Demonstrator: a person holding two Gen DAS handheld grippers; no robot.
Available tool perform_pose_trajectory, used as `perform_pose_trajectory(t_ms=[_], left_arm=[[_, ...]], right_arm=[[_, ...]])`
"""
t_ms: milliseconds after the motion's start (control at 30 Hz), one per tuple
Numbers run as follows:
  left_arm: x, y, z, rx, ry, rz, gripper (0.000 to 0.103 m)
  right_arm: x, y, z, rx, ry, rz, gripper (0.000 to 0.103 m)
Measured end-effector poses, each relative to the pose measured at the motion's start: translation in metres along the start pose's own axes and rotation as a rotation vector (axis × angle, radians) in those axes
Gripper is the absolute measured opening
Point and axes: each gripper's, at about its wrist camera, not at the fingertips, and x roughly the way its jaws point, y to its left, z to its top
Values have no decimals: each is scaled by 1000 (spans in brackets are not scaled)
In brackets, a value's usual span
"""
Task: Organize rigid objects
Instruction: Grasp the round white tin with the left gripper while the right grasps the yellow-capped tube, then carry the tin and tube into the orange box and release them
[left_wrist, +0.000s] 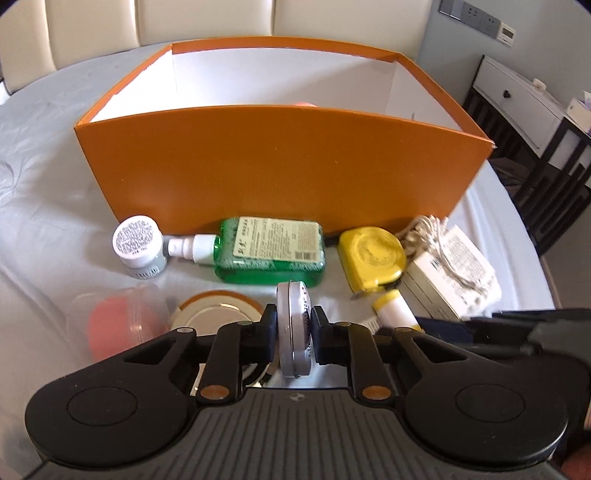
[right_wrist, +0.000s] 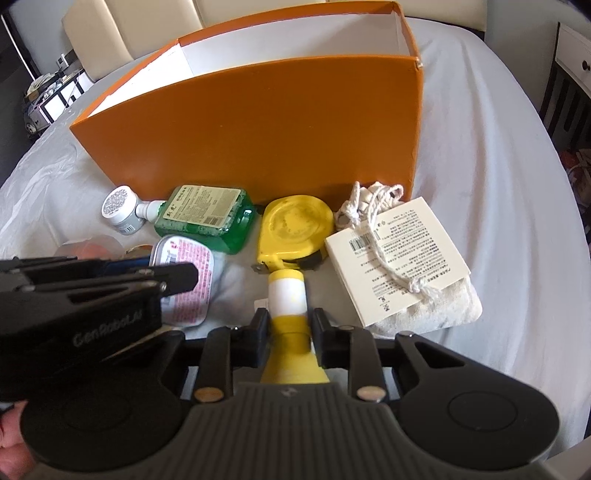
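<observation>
My left gripper (left_wrist: 293, 325) is shut on a small silver tin (left_wrist: 294, 328), held on edge just above the cloth; the tin's pink label shows in the right wrist view (right_wrist: 186, 284). My right gripper (right_wrist: 289, 321) is shut on a yellow and white tube (right_wrist: 287, 295), which also shows in the left wrist view (left_wrist: 393, 310). The open orange box (left_wrist: 280, 166) stands behind the objects, also in the right wrist view (right_wrist: 258, 129). In front of it lie a green bottle (left_wrist: 271, 251), a yellow tape measure (left_wrist: 371, 256) and a small white jar (left_wrist: 138, 245).
A white carton (right_wrist: 397, 254) lies on a cloth drawstring bag (right_wrist: 436, 310) at the right. A clear case with a pink sponge (left_wrist: 118, 325) and a round lid (left_wrist: 218, 310) sit at the left. A dark side table (left_wrist: 524, 110) stands beyond the table's right edge.
</observation>
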Motion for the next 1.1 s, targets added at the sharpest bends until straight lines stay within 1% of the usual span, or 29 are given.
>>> perform_pose_trajectory(t_ms=[100, 233, 300, 467, 533, 667, 800, 833, 933, 1033, 1100], left_arm=[[-5, -2, -3, 0, 0, -8, 20], [-17, 1, -3, -28, -29, -31, 20], [-25, 3, -3, -32, -51, -35, 20], [-49, 8, 6, -56, -123, -54, 20], [-63, 11, 14, -66, -164, -72, 20], [-85, 17, 33, -75, -228, -96, 20], [-95, 32, 66, -107, -262, -142, 20], [-94, 36, 77, -109, -269, -143, 20], [-89, 45, 109, -86, -271, -100, 20], [-66, 54, 140, -66, -211, -42, 20], [-49, 62, 153, -54, -173, 10, 20]], right_arm=[[-5, -9, 1, 45, -17, 27, 24], [-23, -10, -3, 31, -86, 55, 24], [-36, -6, -7, 25, -127, 73, 24], [-60, -4, -6, 25, -205, 85, 24], [-71, -5, -2, 29, -236, 90, 24], [-96, -2, 18, 40, -308, 130, 24], [-122, 6, 46, 9, -396, 148, 24], [-127, 8, 55, 0, -417, 153, 24], [-133, 16, 83, -16, -451, 159, 24], [-125, 26, 107, -48, -459, 126, 24], [-113, 31, 120, -63, -450, 105, 24]])
